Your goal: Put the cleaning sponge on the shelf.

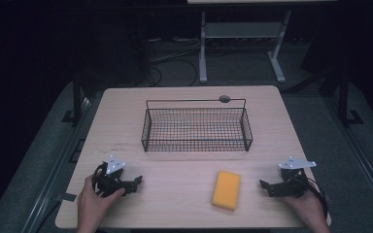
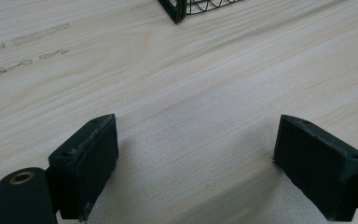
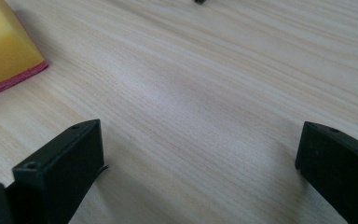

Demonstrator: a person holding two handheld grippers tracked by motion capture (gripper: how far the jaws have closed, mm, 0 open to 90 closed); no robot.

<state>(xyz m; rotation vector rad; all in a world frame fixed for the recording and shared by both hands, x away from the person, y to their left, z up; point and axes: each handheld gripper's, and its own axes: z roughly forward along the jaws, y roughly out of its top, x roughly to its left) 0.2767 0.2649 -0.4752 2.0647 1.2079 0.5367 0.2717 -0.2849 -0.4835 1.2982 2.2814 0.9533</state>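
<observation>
Sponge [image 1: 226,189] betw. both open grippers

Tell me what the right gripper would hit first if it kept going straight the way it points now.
Probably the yellow sponge: the right gripper points left toward it, jaws open. The right gripper view puts the sponge off to one side, so it might just graze it.

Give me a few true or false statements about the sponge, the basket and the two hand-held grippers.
1. The yellow sponge lies inside the wire basket. False: it lies on the table, in front of the basket.
2. The left hand-held gripper is open and holds nothing. True.
3. The right hand-held gripper is clamped on the sponge. False: it is open, apart from the sponge.
4. The basket is empty. True.
5. The sponge has a pink underside. True, seen in the right gripper view.
</observation>
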